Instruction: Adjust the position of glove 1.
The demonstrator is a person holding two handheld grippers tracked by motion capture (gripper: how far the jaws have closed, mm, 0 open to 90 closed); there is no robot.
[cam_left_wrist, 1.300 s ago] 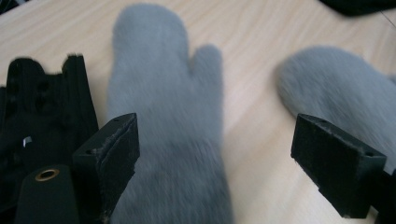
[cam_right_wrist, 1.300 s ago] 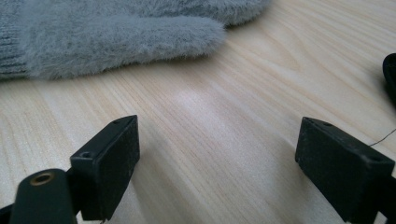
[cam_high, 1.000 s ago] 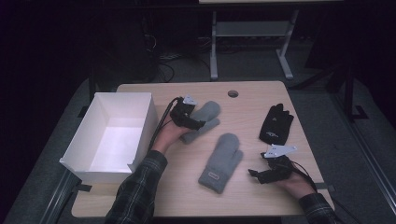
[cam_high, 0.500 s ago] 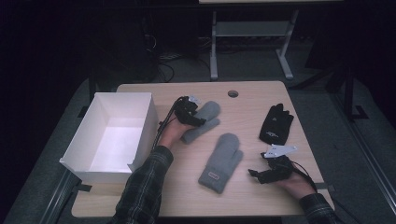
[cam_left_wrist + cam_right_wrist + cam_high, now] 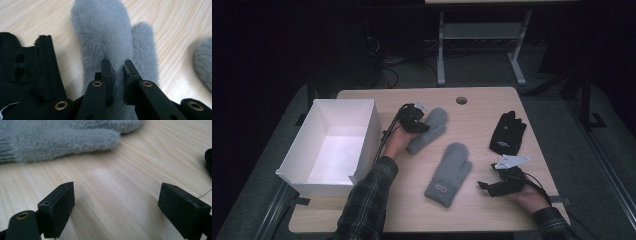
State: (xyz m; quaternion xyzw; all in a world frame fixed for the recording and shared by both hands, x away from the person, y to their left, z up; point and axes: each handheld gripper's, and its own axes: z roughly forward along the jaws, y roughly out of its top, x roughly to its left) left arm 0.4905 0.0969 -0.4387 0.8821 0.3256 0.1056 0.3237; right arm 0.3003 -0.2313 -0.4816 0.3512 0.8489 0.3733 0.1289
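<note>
Left tool clenched on the fluffy grey knitted mitten at the far middle of the light wooden desk, jaws having just been closing, now pinching a fold of the fur between them, as seen in the left gripper view. Mitten lying flat on the desk, thumb beside the palm, just right of the open white cardboard box standing at the left edge. Second grey fluffy mitten with ribbed cuff and small label lying nearer, at the middle, apart from the first. Right tool released, jaws spread wide over bare wood at the near right, just right of the second mitten. Black glove with white print lying at the far right, near the right tool.
</note>
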